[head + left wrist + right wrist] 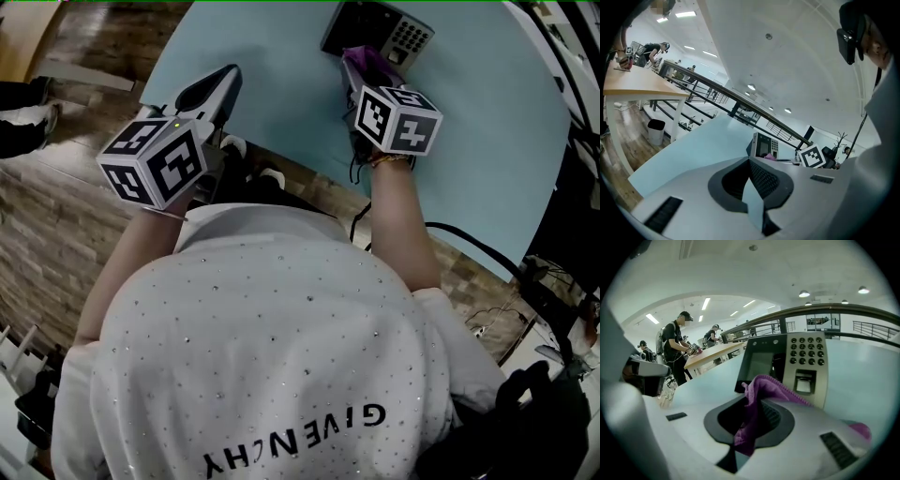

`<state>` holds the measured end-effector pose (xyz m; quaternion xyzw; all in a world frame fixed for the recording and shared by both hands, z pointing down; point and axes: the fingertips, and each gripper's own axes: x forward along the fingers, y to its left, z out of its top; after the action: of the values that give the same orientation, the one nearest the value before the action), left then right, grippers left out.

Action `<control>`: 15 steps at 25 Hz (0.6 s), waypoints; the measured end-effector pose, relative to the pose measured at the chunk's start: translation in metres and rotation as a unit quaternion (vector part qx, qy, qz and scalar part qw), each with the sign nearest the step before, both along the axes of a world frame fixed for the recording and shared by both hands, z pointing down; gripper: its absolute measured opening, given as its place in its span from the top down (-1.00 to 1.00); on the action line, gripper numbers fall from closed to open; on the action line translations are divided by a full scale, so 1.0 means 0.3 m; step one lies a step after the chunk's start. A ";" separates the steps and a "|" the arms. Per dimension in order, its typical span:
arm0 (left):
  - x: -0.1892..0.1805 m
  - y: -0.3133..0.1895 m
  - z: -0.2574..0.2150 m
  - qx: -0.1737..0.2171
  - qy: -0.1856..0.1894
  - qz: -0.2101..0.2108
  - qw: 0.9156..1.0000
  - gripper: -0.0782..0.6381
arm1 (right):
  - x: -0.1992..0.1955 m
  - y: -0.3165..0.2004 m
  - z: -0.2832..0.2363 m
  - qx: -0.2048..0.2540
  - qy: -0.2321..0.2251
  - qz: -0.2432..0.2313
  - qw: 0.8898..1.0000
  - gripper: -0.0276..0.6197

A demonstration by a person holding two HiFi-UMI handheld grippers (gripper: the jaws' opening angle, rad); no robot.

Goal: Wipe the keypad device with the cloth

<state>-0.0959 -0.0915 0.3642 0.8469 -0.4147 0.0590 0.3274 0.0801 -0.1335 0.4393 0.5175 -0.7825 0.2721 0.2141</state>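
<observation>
A black and silver keypad device (375, 33) stands propped at the far side of the light blue table (281, 56). In the right gripper view the keypad device (801, 366) is close ahead, its screen to the left of the keys. My right gripper (757, 401) is shut on a purple cloth (754, 413), which bunches up over the jaws just short of the device. From above, the cloth (366, 66) touches or nearly touches the device's front. My left gripper (220, 80) hovers over the table's near edge, shut and holding nothing (750, 161).
Black cables (469, 244) run off the table's right near edge. Beyond the table there are a railing, a wooden table (637, 84) with a black bin (656, 131) beside it, and people working at benches (677, 348).
</observation>
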 end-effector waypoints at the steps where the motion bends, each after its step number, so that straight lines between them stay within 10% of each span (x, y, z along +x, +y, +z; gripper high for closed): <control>1: 0.011 -0.003 0.004 -0.001 0.000 0.004 1.000 0.78 | 0.018 0.000 0.002 -0.001 -0.001 0.008 1.000 0.79; 15: 0.126 -0.037 0.000 0.009 0.003 0.038 0.999 0.78 | 0.246 0.018 0.012 -0.007 -0.039 0.102 0.994 0.79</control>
<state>-0.0582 -0.1026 0.3642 0.8650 -0.3818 0.0647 0.3190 0.1538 -0.1280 0.4428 0.5821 -0.7316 0.3178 0.1581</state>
